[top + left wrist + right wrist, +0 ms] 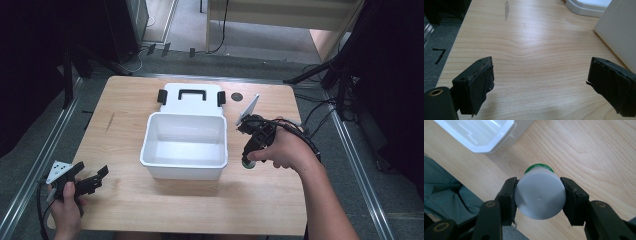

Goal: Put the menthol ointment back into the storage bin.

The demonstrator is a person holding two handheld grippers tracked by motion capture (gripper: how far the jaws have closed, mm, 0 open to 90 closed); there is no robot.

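While the white bin (184,145) sits open in the middle of the wooden table (130,100), its lid (192,99) lies flat just behind it, black handle and black latches facing up. To the right of the bin, close by its front right corner, the right gripper (248,159) points down at the tabletop, a hand (282,149) wrapped around it and a cable looping off behind. In the right gripper view its two black jaws are clamped on either side of a small bottle (539,195), pressing against the round white cap, with a green rim peeking out beyond the cap; the bin's corner (486,135) shows farther off. From the high view a spot of green shows just under that gripper, at the table surface. I cannot tell whether the bottle rests on the wood or hangs a little above it. Well to the left of the bin, near the table's front left corner, the left gripper (95,181) is held low in the other hand (67,207), grey three-cornered plate on top. Its jaws stand wide apart with nothing between them but bare wood, and the bin's white wall (619,30) rises off to one side.
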